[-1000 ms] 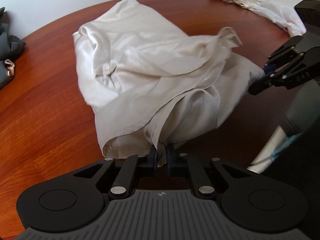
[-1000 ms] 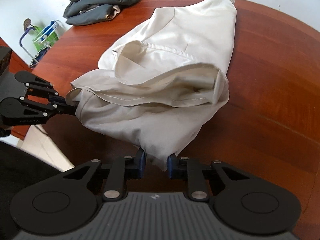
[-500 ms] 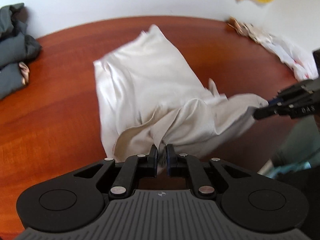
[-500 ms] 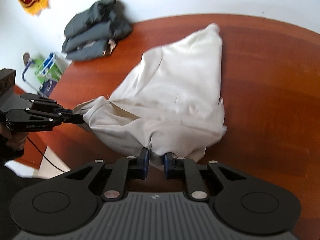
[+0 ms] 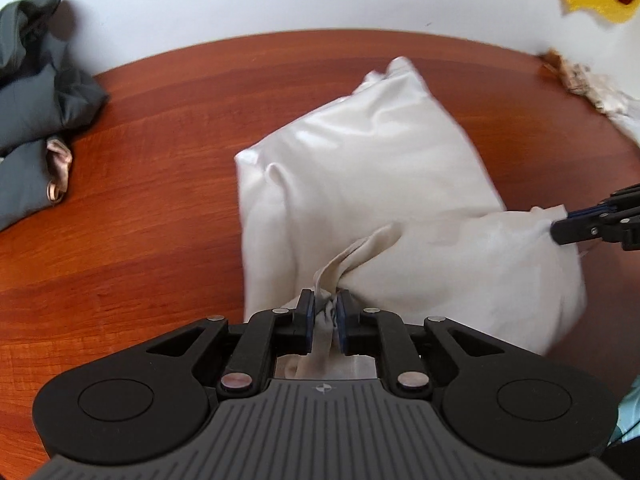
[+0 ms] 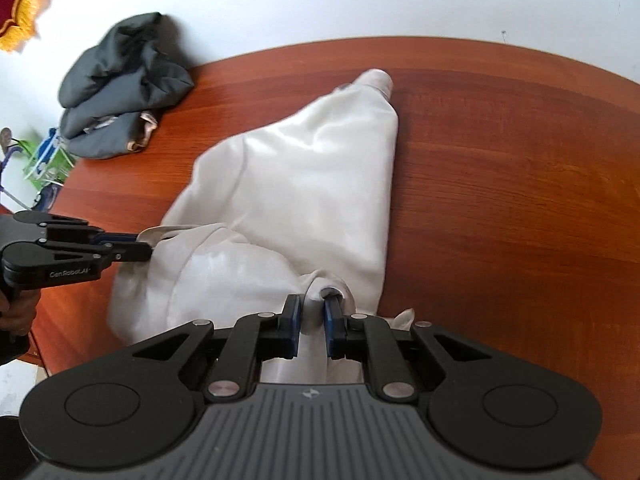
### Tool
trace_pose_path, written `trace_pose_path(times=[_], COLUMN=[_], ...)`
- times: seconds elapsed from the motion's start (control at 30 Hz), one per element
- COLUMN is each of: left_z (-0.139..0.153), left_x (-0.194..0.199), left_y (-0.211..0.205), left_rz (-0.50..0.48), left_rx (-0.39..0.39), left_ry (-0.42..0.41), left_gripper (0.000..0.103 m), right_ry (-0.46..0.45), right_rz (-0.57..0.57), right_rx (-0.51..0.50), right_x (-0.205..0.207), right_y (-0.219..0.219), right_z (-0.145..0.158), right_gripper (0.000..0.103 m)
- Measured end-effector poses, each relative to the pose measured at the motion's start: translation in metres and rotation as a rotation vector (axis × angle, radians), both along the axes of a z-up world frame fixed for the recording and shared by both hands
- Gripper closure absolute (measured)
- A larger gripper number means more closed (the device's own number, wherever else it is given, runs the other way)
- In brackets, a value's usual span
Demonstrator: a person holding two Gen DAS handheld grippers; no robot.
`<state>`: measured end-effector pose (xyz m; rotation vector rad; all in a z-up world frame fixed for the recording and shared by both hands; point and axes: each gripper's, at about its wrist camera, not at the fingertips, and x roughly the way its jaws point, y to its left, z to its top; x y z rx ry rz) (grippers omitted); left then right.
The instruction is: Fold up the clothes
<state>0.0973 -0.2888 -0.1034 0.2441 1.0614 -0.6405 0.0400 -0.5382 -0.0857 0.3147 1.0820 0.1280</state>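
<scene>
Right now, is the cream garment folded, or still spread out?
Neither: the cream garment is bunched and stretched, its near end lifted, with the left gripper and right gripper each shut on a corner; its far end lies on the table.

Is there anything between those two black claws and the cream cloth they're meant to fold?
Nothing visible. The left gripper and the right gripper each already pinch the cream garment directly.

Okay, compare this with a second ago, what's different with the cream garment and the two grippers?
Both grippers rose and drew back, pulling the cream garment from a crumpled heap into a longer, smoother stretch, its far end on the table. Nothing was released: the left gripper and right gripper stay clamped on its near edge. The grey clothes pile hasn't moved.
</scene>
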Motion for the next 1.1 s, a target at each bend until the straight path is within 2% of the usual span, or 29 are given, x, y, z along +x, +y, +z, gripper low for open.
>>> trace_pose_path(times=[0.3,0.47,0.5,0.57,0.63,0.73,0.8,0.93,1.1], left_z=[-0.037,-0.037,-0.035,-0.03,-0.024,-0.015,-0.009,0.003,-0.004], left_x=[0.016,0.012,0.012,0.012,0.005,-0.005,-0.011,-0.024,-0.041], left_y=[-0.004,0.002,0.004,0.007,0.012,0.02,0.024,0.034,0.041], left_rz=[0.066,0.082,0.091,0.108,0.1,0.089,0.081,0.066,0.055], left_rx=[0.053,0.033,0.027,0.015,0.016,0.017,0.017,0.019,0.021], left_ry=[0.016,0.003,0.004,0.004,-0.012,-0.036,-0.052,-0.082,-0.054], left_gripper=[0.085,0.084,0.083,0.073,0.058,0.051,0.047,0.046,0.045], right_ry=[0.017,0.008,0.005,0.0,-0.017,-0.034,-0.045,-0.067,-0.076], right_rz=[-0.025,-0.031,-0.025,-0.014,0.001,-0.006,-0.011,-0.021,-0.02], right_rx=[-0.013,-0.014,-0.018,-0.025,-0.038,-0.039,-0.039,-0.039,-0.057], right_x=[0.015,0.019,0.019,0.018,0.014,0.001,-0.007,-0.025,-0.045], right_y=[0.0,0.001,0.001,0.001,0.003,0.001,-0.001,-0.004,-0.007], right_z=[-0.032,-0.036,-0.035,-0.031,-0.023,-0.015,-0.01,0.0,0.005], right_gripper=[0.083,0.082,0.081,0.077,0.074,0.068,0.062,0.059,0.055])
